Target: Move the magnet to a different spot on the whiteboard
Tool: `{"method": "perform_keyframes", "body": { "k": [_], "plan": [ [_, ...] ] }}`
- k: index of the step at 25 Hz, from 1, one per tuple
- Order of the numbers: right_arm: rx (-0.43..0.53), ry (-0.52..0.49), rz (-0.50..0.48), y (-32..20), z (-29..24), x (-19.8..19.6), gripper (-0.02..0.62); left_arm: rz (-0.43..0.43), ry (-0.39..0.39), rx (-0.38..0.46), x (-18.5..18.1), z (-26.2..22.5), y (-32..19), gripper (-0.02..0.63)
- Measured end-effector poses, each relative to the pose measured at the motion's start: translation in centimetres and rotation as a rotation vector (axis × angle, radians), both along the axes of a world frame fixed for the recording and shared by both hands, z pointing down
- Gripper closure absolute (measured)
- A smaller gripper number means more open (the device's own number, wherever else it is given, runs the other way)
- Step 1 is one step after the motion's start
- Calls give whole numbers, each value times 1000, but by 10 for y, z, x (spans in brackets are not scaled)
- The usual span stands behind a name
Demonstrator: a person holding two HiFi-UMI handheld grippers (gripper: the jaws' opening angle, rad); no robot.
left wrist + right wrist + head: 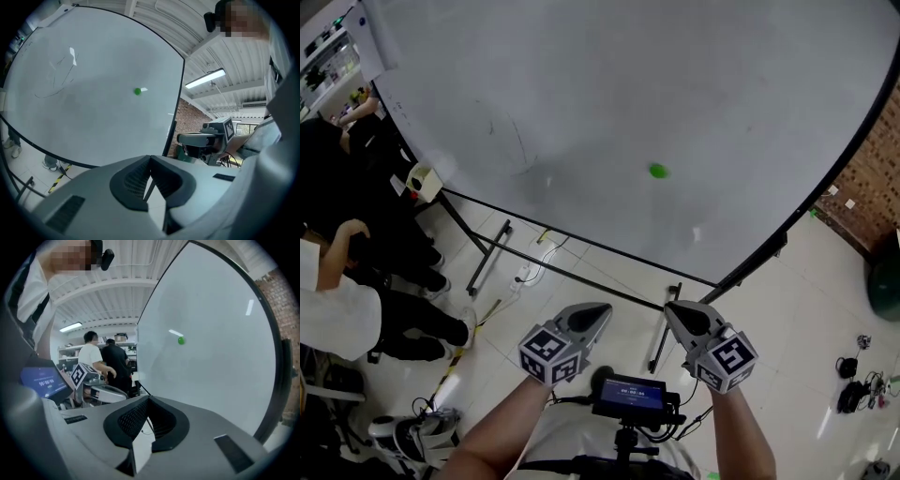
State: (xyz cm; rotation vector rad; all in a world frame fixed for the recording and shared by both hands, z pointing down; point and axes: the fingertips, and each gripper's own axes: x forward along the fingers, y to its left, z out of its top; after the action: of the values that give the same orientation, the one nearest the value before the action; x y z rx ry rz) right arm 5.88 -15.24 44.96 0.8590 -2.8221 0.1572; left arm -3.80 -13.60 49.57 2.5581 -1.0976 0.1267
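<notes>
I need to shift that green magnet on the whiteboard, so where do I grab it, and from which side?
Take the green magnet by its round rim, coming head-on at the whiteboard. It sits flat as a small dot with bare board all round, so the jaws can probably straddle it. The right gripper is shut and must open first.

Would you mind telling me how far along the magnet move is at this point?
Done: nothing visible proves it; the green magnet sits on the whiteboard, old spot or new I cannot tell. In hand: nothing; the left gripper and right gripper are shut, empty, apart from the board. Left, if unmoved: reach it, grip it, set it elsewhere.
</notes>
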Motion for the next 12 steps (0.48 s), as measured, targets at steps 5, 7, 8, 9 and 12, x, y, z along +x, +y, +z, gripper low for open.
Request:
{"method": "perform_keyframes", "body": {
  "k": [5,7,8,9,12],
  "plan": [
    [134,173,-29,-19,-10,-10,565,15,6,-2,-4,0,-8,577],
    [205,243,-40,-28,-20,-18,565,12,13,0,-10,-2,-14,578],
    [247,279,-42,-33,-24,-21,565,10,18,2,-13,-3,-18,578],
    [286,314,-45,-39,-28,-25,565,9,23,3,-16,-4,-23,578],
    [376,392,-62,-55,-35,-33,565,17,33,6,-21,-6,-33,578]
  ]
}}
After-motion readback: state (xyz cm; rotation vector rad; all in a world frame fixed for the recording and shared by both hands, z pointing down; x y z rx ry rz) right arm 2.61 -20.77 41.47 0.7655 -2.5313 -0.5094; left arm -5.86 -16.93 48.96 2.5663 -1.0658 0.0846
